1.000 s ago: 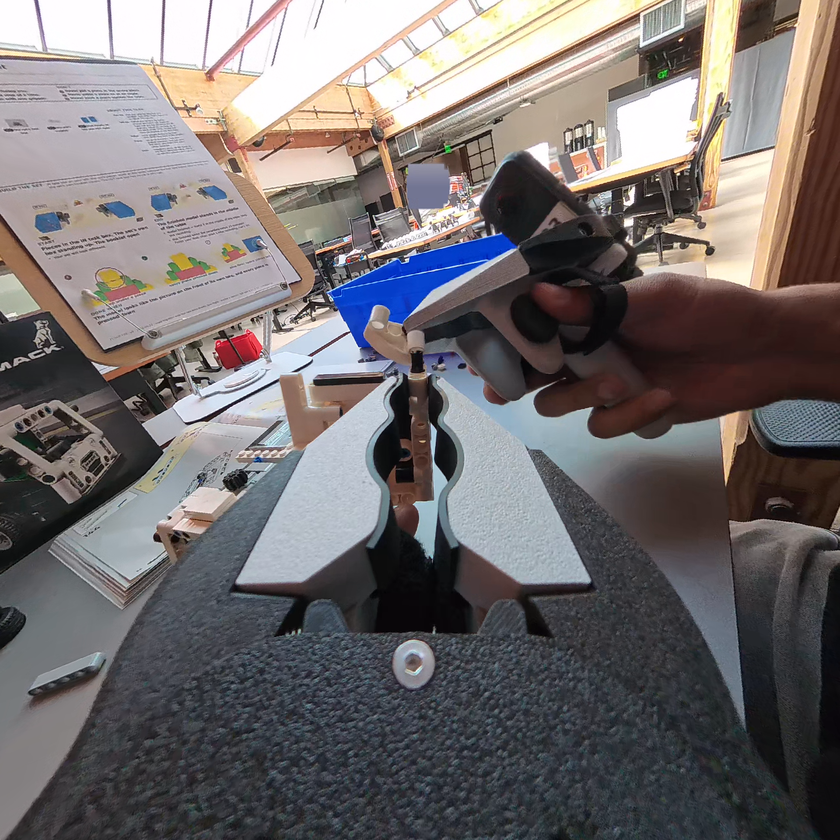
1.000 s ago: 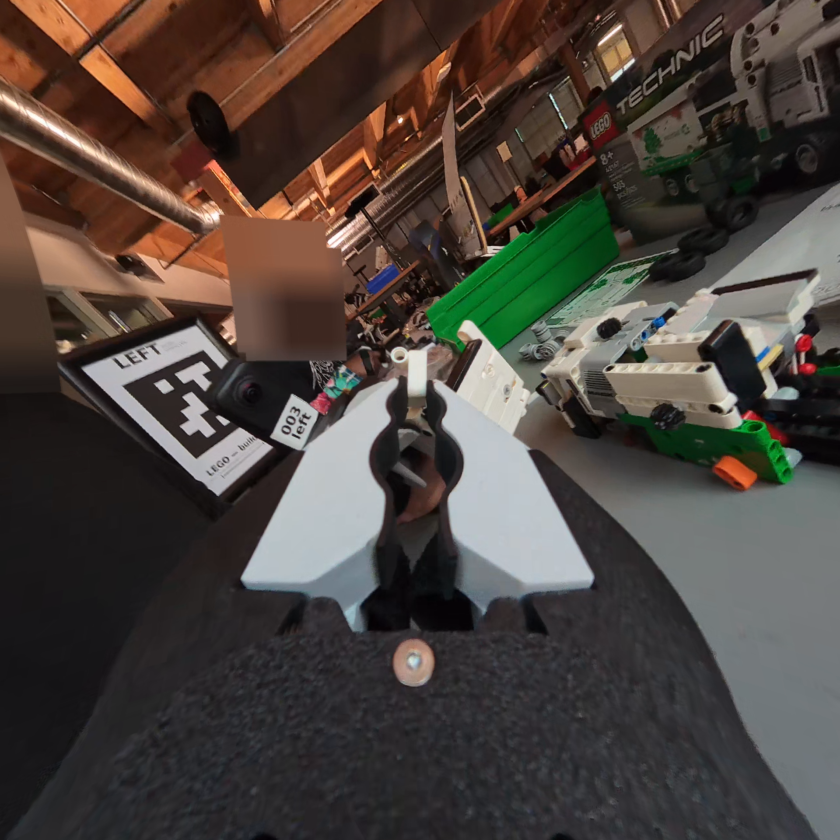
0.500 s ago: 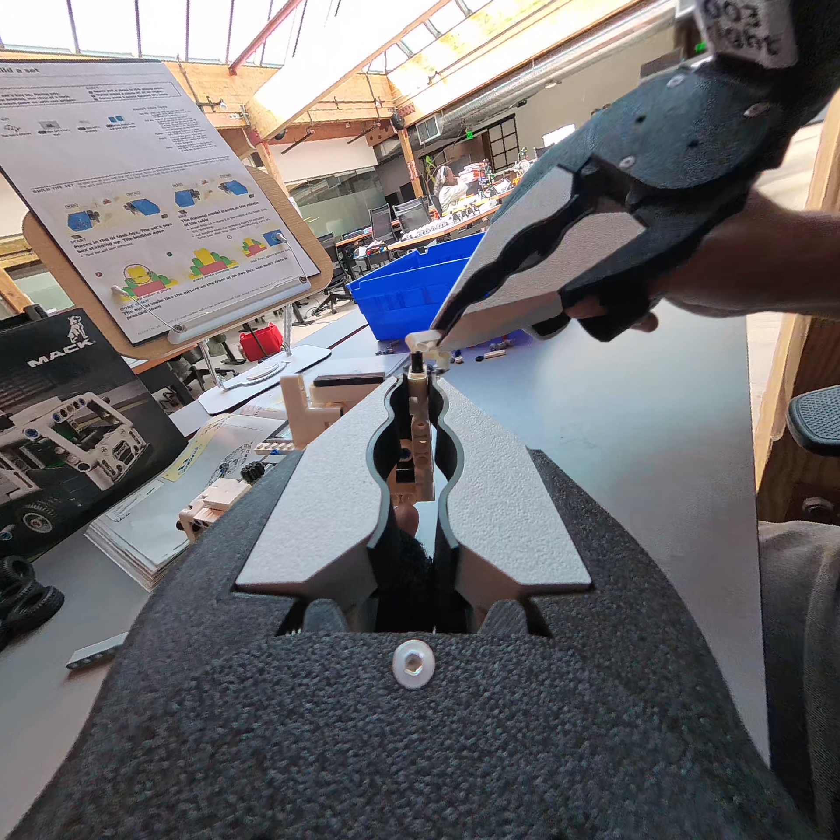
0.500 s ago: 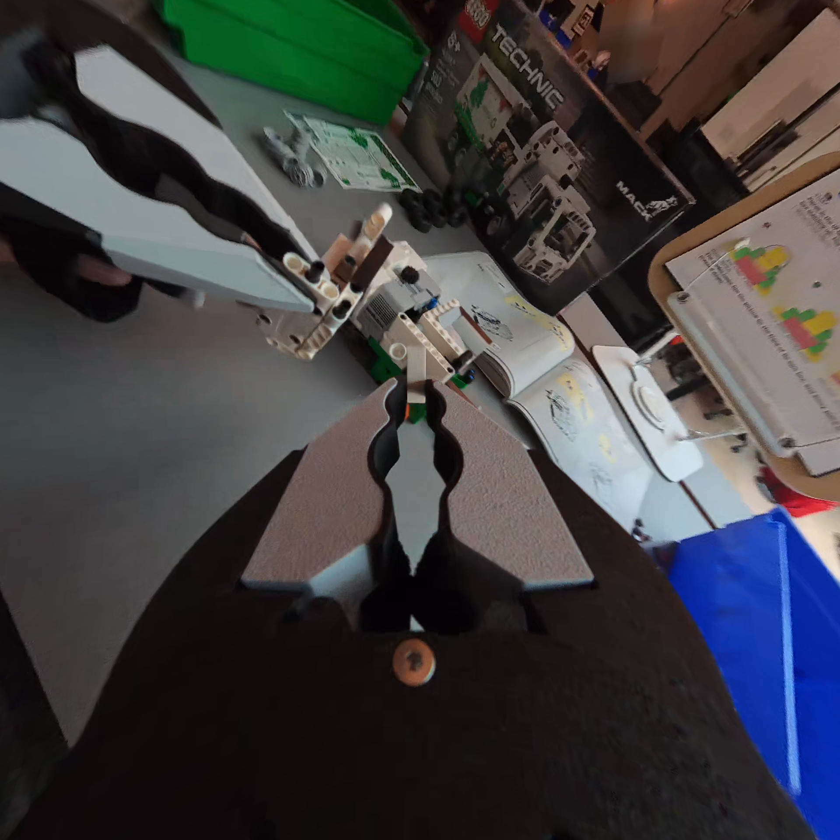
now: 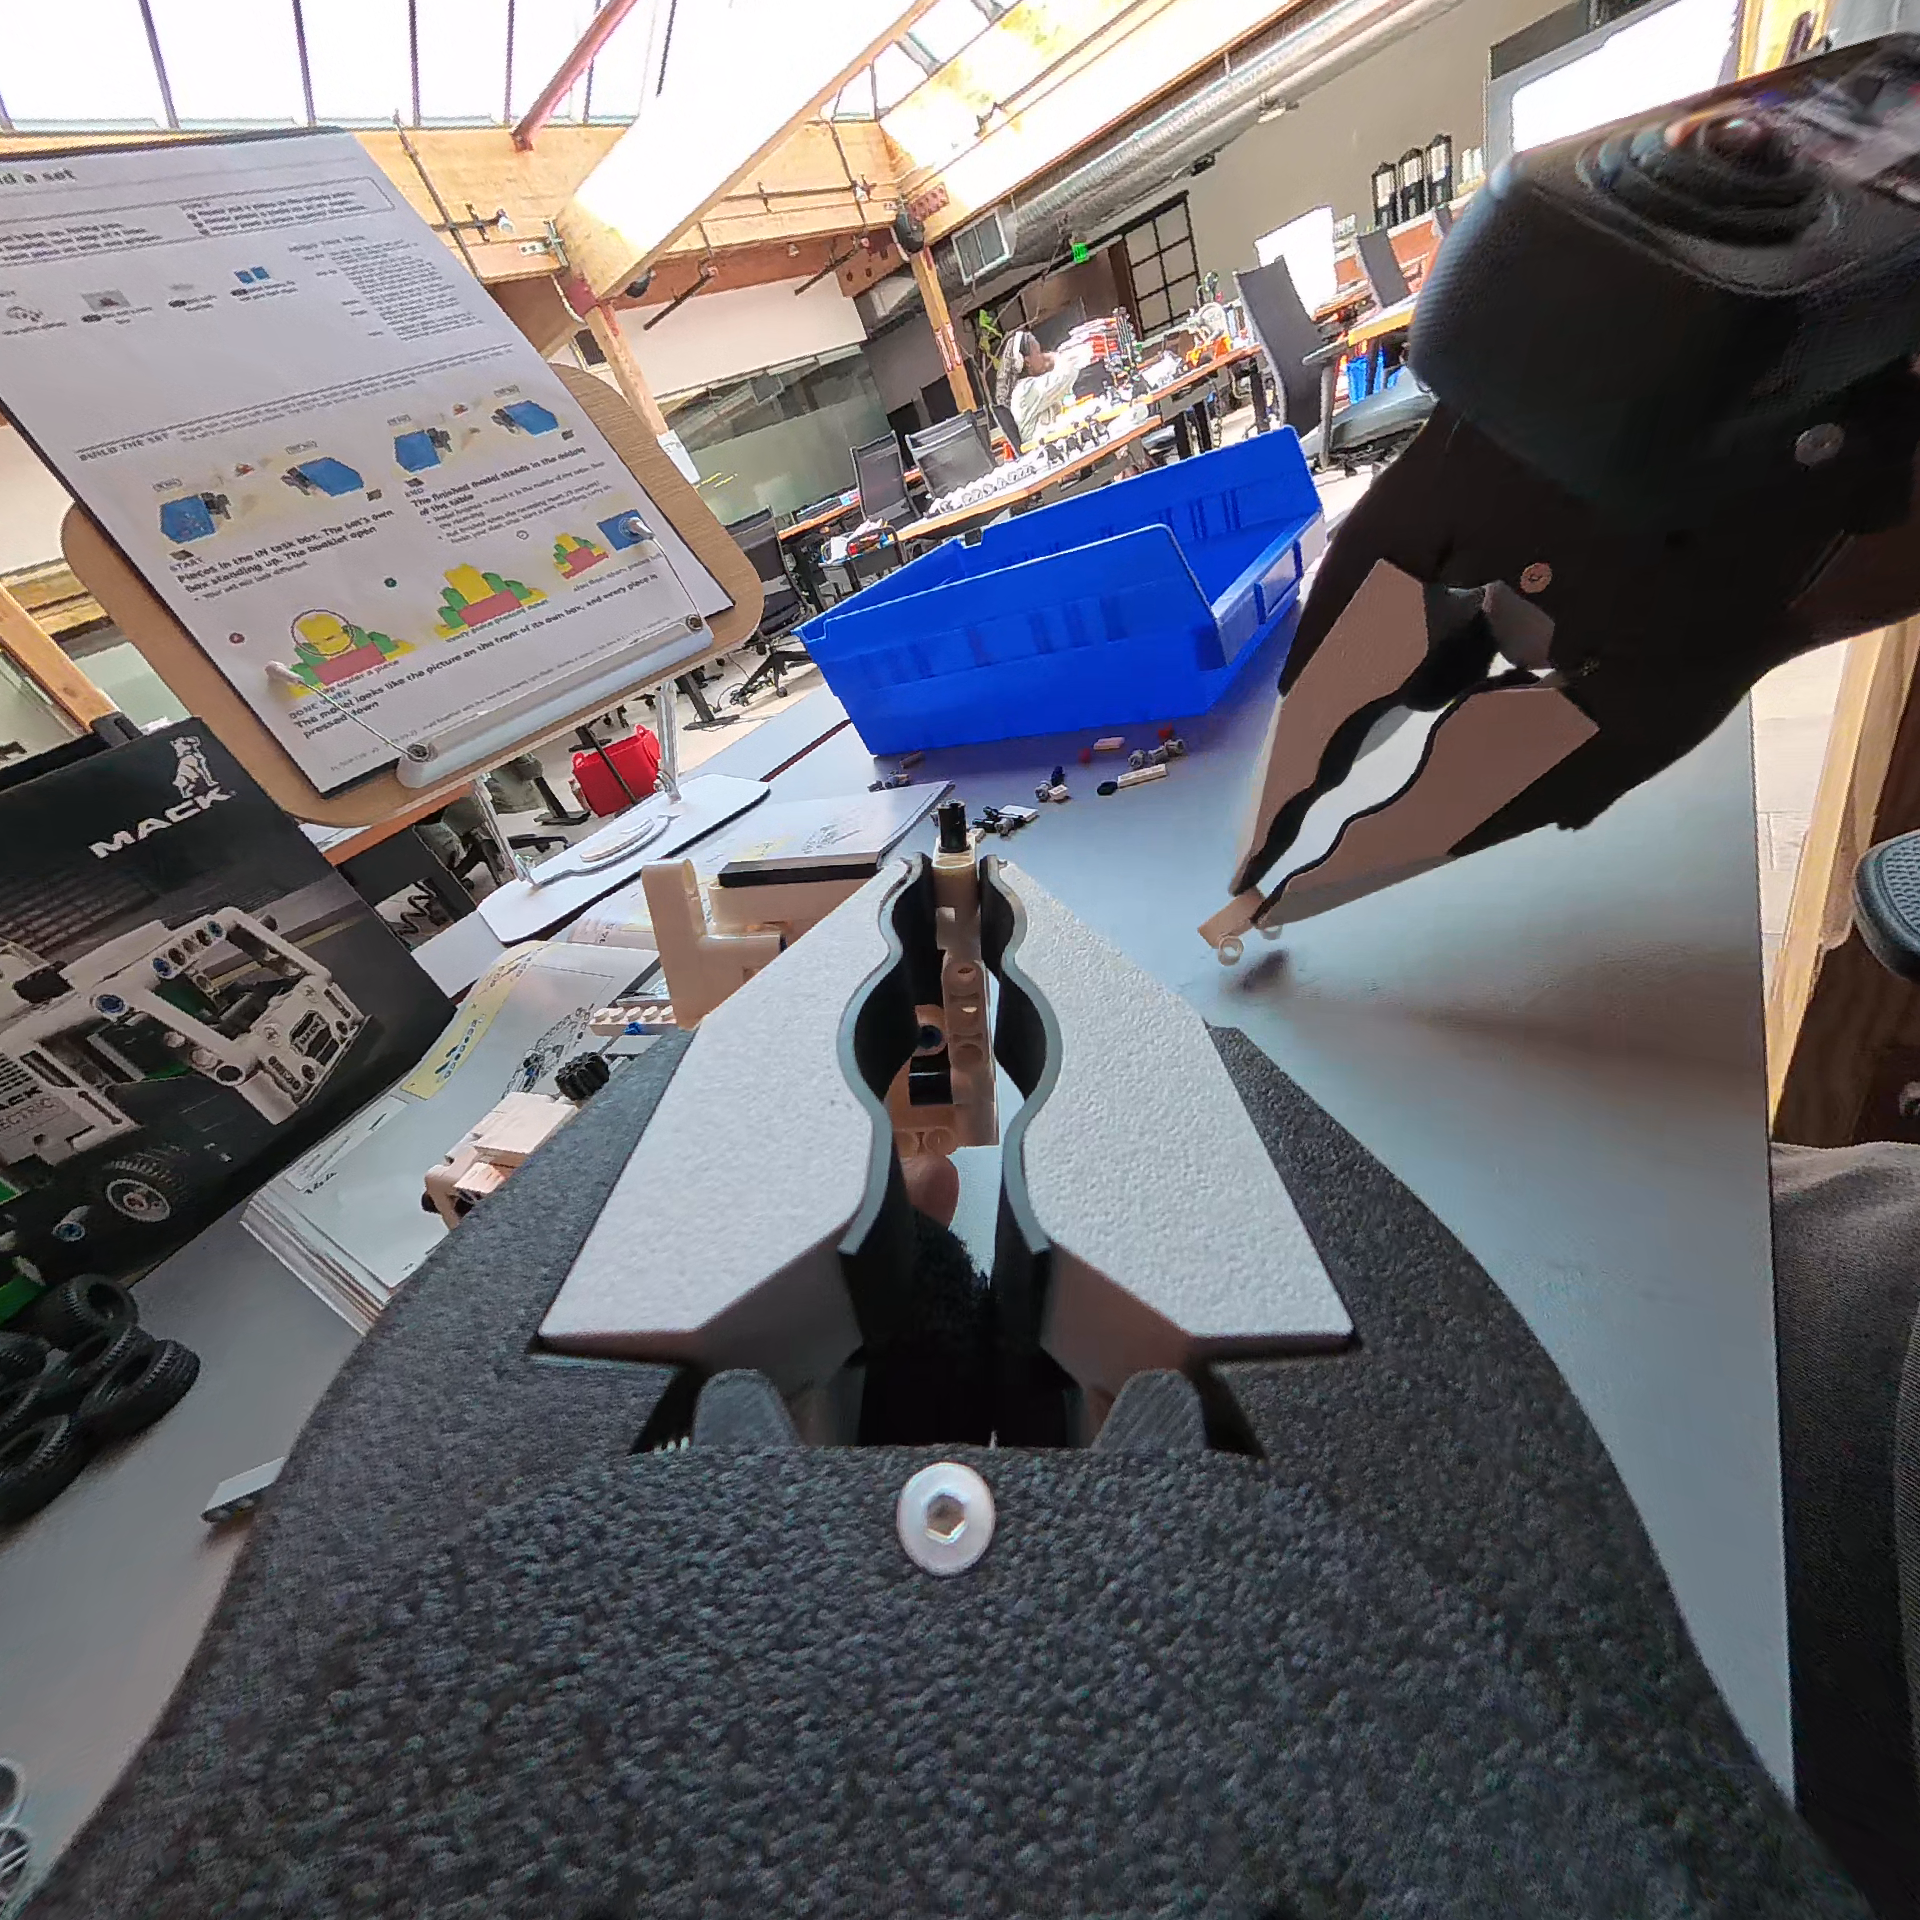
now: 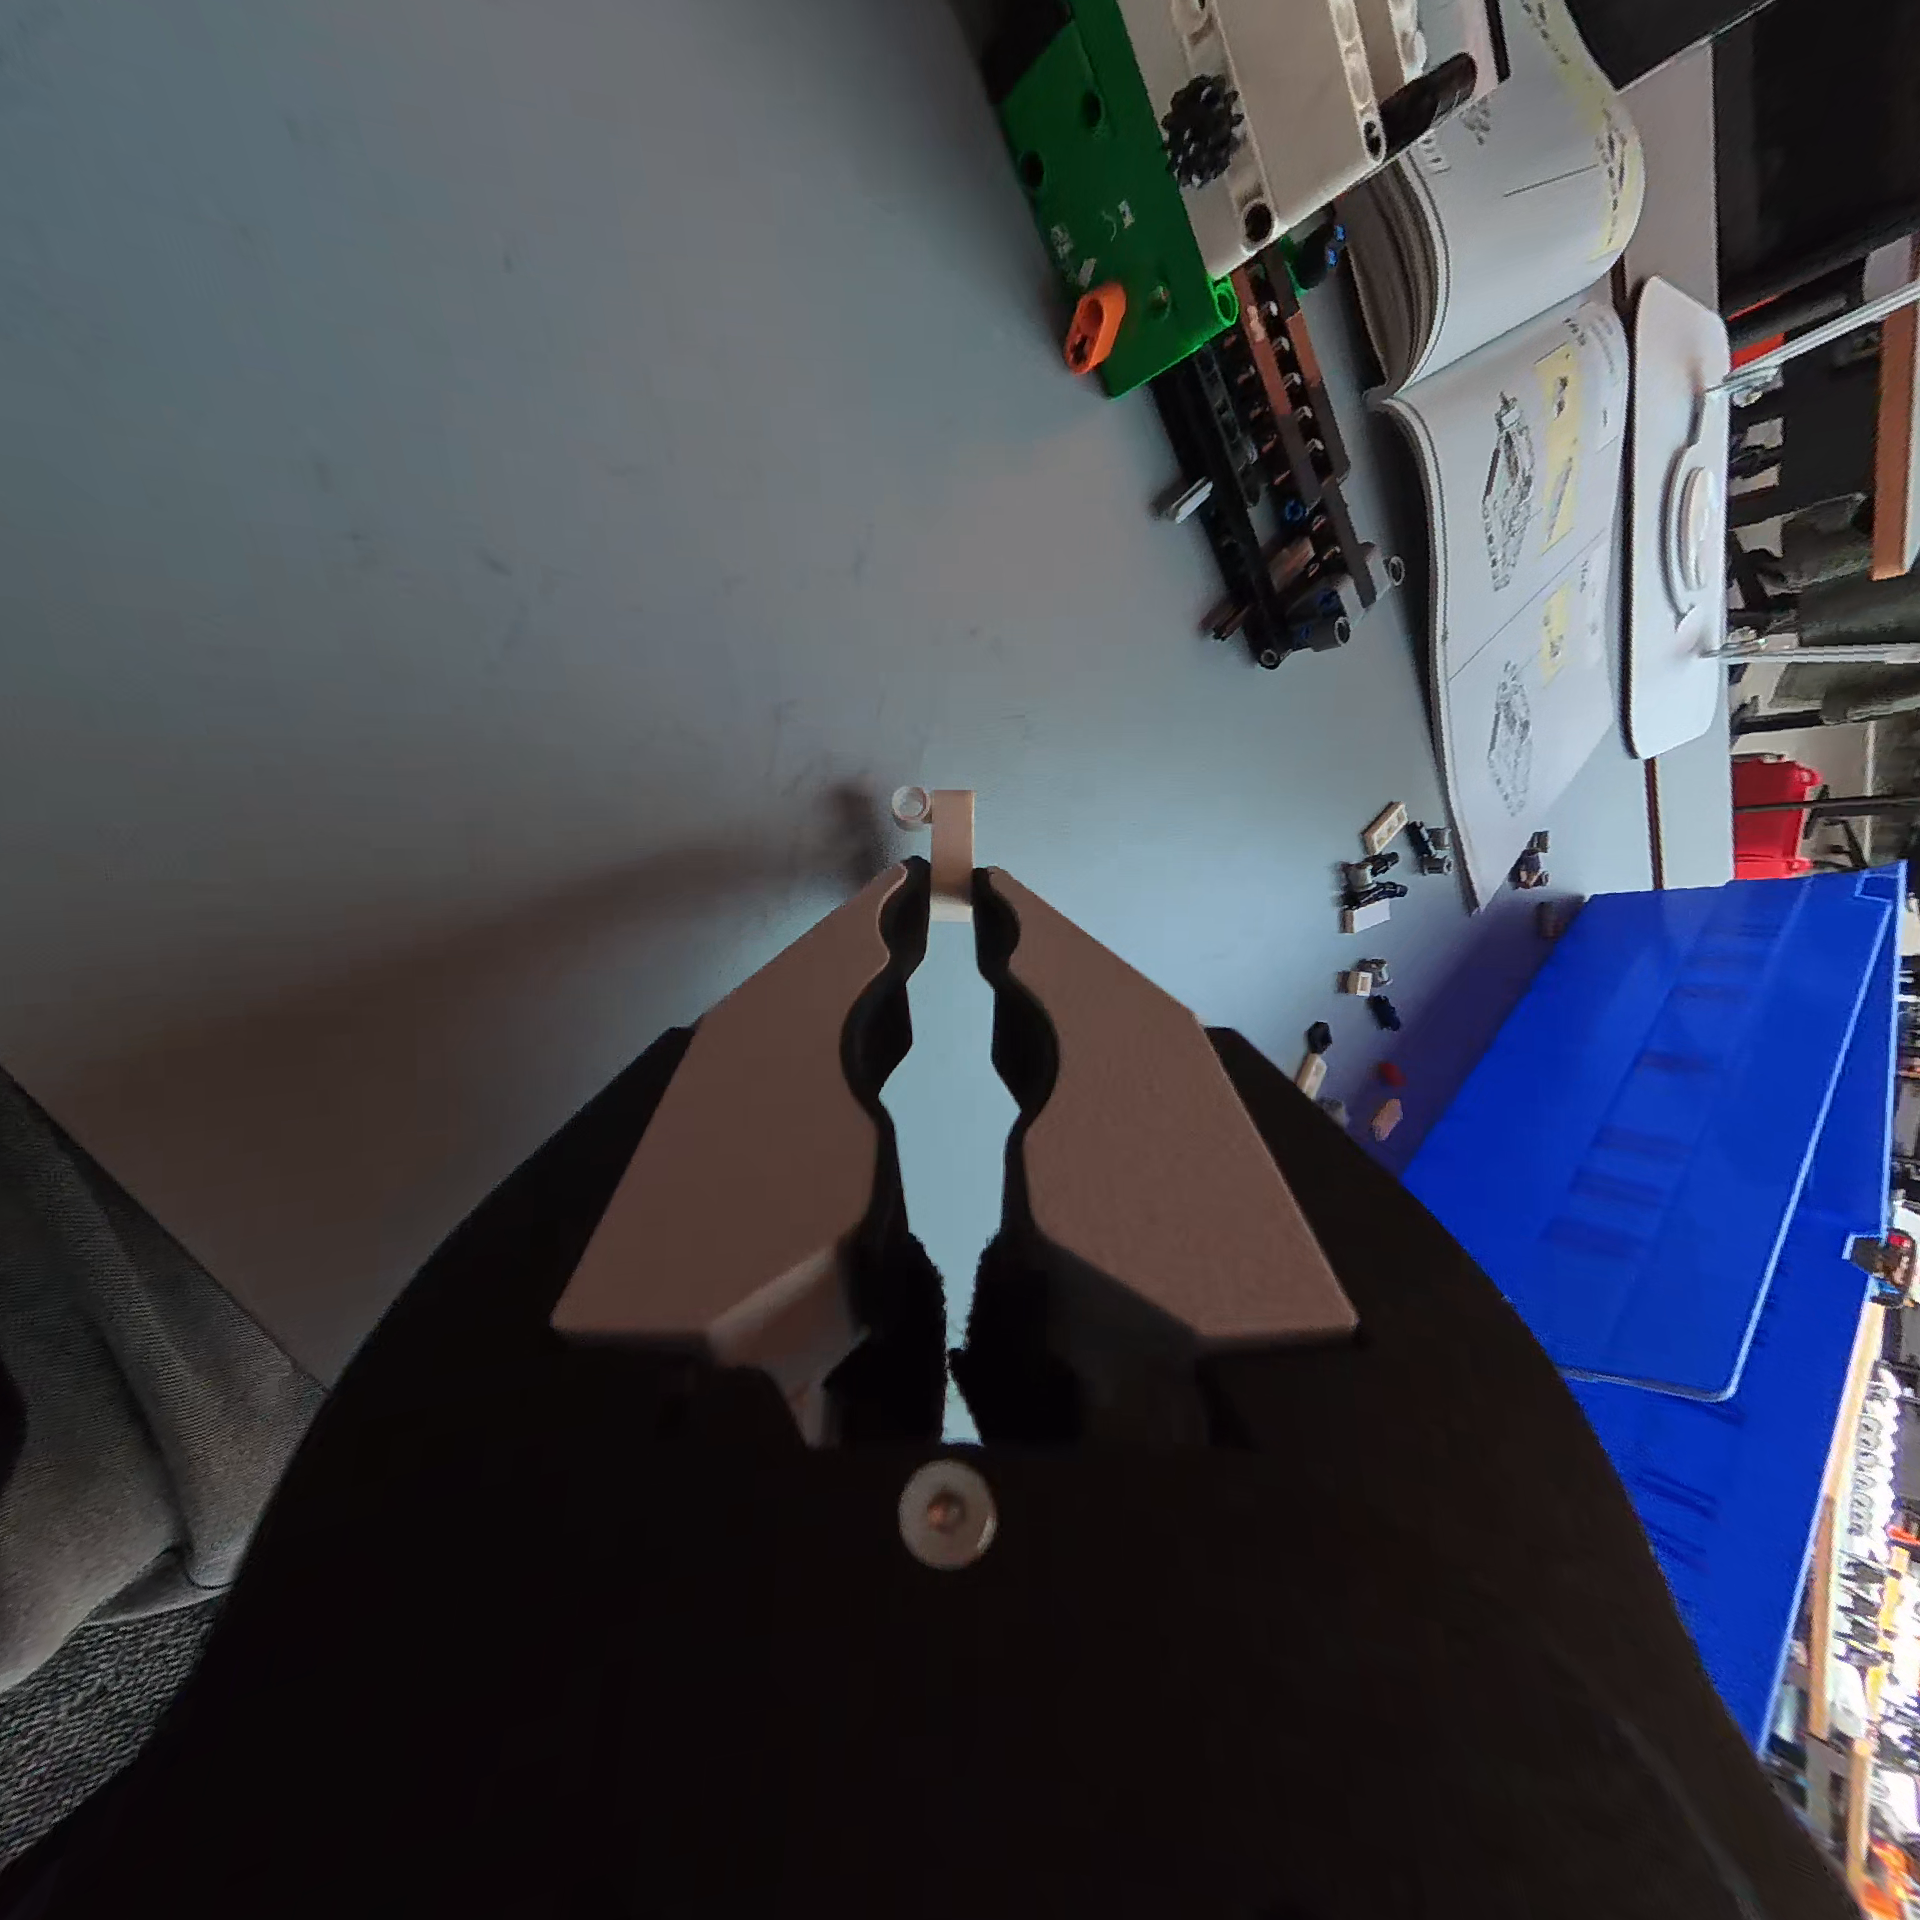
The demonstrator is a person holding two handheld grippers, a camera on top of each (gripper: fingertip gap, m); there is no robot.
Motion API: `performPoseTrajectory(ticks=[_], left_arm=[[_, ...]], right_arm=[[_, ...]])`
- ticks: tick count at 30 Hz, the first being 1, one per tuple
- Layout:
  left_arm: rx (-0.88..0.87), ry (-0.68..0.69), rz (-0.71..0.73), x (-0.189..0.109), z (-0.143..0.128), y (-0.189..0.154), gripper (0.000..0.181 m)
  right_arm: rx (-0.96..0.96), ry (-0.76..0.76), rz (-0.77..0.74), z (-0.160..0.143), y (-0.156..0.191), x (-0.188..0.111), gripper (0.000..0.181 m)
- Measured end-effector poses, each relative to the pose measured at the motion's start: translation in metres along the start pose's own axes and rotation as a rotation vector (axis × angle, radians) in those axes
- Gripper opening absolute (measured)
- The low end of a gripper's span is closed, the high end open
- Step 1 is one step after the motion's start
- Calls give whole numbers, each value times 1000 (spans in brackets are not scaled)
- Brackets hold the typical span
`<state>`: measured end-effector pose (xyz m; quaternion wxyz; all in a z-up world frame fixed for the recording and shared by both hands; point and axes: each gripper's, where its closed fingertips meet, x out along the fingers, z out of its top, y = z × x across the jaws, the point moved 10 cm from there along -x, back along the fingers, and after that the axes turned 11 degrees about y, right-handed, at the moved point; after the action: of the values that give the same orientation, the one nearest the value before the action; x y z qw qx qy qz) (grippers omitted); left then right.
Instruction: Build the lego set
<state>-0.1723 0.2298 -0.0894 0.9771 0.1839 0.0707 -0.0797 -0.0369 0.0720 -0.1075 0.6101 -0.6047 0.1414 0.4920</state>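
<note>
Right tongs (image 6: 943, 883), mid-frame, pinch only the tail of a tan piece (image 6: 948, 847), which may twist loose; left tongs (image 5: 951, 883) seemingly clamp a beige assembly (image 5: 956, 1023).

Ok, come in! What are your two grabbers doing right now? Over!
Left gripper shut on tan beam assembly, raised over table. Right gripper shut on small tan piece, tips low near bare grey table. Nothing between them.

Right gripper (image 5: 1257, 912) moved away from left gripper's beige assembly (image 5: 954, 1023), now low over table (image 5: 1507, 1091), gripping small beige piece (image 6: 948, 852).
</note>
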Motion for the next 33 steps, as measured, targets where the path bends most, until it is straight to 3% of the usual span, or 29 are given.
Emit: performPoseTrajectory(ticks=[8,13,19,33], left_arm=[[20,3,-5,1,0,-2,6],[22,1,-7,0,0,-3,6],[30,3,-11,1,0,-4,6],[41,10,-16,2,0,-5,6]], right_arm=[[153,-103,190,-3,2,-2,22],[412,-245,434,-13,-14,-9,32],[815,-367,847,-40,-33,6,29],[815,-312,666,-36,-9,12,24]])
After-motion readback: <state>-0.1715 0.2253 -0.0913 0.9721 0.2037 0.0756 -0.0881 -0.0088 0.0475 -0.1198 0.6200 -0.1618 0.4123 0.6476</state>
